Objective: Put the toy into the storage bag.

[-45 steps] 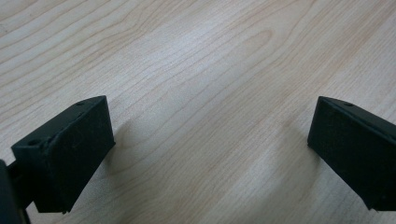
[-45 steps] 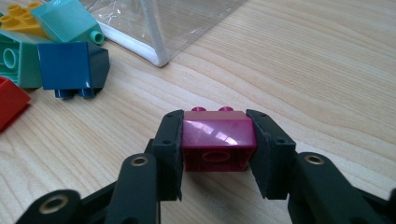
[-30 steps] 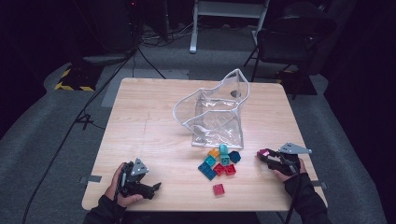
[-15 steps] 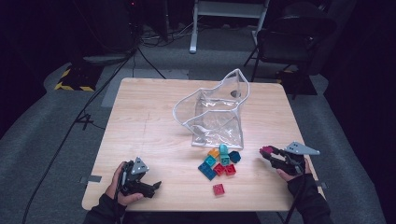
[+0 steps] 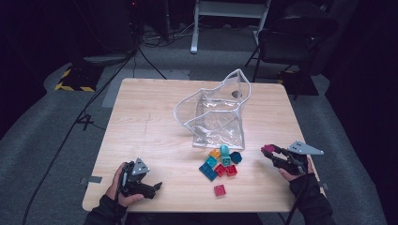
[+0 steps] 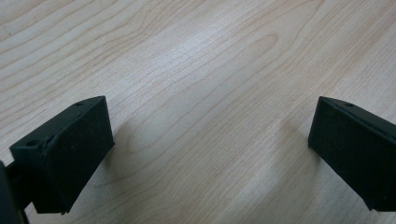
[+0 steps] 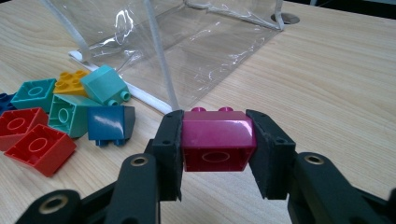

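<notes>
- Your right tongs (image 7: 218, 154) are clamped on the magenta brick (image 7: 218, 140), one pad on each side wall and the studs pointing up. That side-on hold keeps the brick level, which suits a drop through an opening.
- You hold that brick off the surface (image 5: 155, 117) at the right near side, right of the loose bricks and on the near side of the clear bag (image 5: 218, 115). The bag's mouth looks to be the likely target.
- The bag stands slumped at the middle of the surface, its white-edged rim gaping upward, so a brick could go in from above without a second hand spreading it.
- The brick pile (image 5: 221, 161) lies just on the near side of the bag. One red brick (image 5: 219, 190) sits apart, nearer to you.
- Your left tongs (image 6: 205, 154) stand wide apart with bare wood between them, resting low at the left near corner. That parks them clear of the right hand's path.
- Judged from this, most bricks still wait outside the bag.
</notes>
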{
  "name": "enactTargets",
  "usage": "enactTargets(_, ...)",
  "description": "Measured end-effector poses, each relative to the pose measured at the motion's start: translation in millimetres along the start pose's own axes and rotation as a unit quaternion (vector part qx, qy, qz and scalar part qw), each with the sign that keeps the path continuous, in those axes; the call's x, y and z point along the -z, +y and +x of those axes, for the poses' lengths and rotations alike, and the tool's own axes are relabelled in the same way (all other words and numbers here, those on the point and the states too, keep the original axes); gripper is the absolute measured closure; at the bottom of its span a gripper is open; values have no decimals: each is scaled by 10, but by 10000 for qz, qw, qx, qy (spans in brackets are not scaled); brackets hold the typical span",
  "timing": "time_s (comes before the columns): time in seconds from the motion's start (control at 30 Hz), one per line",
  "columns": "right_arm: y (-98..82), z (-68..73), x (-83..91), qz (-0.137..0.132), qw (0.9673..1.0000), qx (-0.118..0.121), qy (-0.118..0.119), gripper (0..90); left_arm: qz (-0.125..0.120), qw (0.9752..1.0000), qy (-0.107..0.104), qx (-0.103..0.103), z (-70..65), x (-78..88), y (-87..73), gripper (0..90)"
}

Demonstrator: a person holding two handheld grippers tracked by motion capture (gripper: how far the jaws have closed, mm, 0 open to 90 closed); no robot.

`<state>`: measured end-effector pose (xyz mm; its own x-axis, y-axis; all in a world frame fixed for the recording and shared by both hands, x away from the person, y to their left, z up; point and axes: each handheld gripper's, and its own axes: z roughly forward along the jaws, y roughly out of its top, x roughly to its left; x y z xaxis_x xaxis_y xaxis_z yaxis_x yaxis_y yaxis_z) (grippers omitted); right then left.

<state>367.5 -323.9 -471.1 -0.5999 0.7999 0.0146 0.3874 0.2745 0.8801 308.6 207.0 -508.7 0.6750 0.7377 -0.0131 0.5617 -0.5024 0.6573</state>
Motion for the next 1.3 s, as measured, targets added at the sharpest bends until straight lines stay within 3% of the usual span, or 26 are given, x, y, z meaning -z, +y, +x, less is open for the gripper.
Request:
enactTargets(0.4,19,-12,23,-45,10000,-35,31,593,-6,10000,-18,15,10,-12,13,2)
enactTargets(0.7,156,-18,4,-194,9996,-66,181,593,-6,10000,-14,15,9,-12,13,2)
enactTargets(0.93,389,-46,-5,-382,9991,27,180,593,-10,10000,-14,-2,12,-12,14,3)
enactTargets(1.3,947,-48,69,-761,9967,262,133,593,-10,10000,-13,-1,11,-12,13,4)
